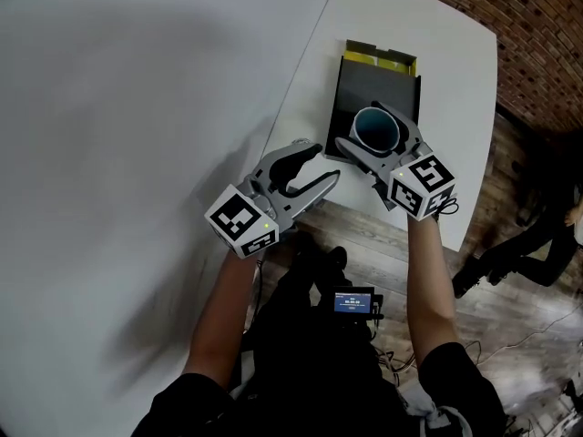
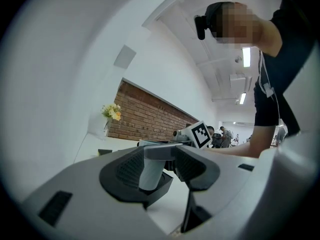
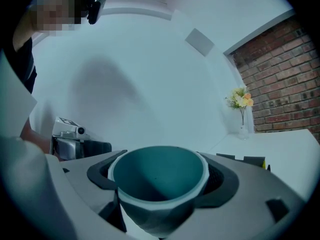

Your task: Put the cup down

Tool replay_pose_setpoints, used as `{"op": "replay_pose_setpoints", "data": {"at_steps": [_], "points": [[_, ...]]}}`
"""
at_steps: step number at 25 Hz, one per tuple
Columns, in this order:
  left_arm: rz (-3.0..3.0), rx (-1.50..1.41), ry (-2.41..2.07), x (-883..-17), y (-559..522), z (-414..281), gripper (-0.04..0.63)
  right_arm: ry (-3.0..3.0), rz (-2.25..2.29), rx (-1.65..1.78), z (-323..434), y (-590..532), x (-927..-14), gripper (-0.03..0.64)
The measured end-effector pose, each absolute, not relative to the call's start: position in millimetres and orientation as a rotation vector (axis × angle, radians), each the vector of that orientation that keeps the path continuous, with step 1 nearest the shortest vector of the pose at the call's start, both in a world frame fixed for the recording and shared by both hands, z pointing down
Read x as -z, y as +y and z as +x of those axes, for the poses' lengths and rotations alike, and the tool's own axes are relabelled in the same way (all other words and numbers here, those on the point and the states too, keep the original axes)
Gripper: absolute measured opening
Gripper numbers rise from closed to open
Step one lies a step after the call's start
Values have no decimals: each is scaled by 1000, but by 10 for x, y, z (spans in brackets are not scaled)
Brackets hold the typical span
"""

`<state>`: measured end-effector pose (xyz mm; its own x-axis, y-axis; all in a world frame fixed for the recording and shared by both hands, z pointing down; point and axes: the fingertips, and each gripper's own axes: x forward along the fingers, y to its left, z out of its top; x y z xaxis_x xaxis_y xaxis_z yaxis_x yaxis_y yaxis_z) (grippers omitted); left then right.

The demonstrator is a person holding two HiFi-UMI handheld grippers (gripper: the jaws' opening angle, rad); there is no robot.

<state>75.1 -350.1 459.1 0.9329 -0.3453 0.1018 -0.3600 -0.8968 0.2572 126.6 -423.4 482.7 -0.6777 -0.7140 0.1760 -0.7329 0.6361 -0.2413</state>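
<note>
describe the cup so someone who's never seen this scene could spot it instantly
On the white table, find the dark open box with yellow flaps on its far side. At that box the right gripper is shut on the cup: round, teal inside with a pale rim, the only round thing among flat, angular neighbours.

Cup point(image 3: 159, 181): smooth matt teal inside, paler rim, faceted outer wall with dull sheen.
Left gripper point(image 1: 319, 169), right gripper point(image 1: 372, 127): grey hard plastic, smooth, matt.
Pads point(image 2: 129, 170): black, ribbed, rubbery look.
Marker cube point(image 1: 242, 221): flat black-and-white print, matt.
Table point(image 1: 437, 35): white, smooth, matt.
Tray point(image 1: 357, 85) under cup: black, matt.
Yellow strip point(image 1: 383, 57) at tray's far edge: card-like.
White wall point(image 1: 137, 107) at left: smooth, matt.
Brick wall point(image 1: 537, 35) at far right: rough, red.
Floor point(image 1: 364, 230), near: wood planks, dull grey-brown.
</note>
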Motion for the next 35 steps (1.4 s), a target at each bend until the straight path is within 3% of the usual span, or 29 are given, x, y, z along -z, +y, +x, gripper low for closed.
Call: {"op": "replay_pose_setpoints", "data": {"at_steps": [22, 35], "points": [[2777, -67, -567, -4688, -3665, 677, 201, -2789, 1154, -380, 1082, -4507, -5009, 428], [2772, -39, -569, -4688, -3661, 670, 201, -2792, 1152, -158, 999, -4380, -5024, 428]]}}
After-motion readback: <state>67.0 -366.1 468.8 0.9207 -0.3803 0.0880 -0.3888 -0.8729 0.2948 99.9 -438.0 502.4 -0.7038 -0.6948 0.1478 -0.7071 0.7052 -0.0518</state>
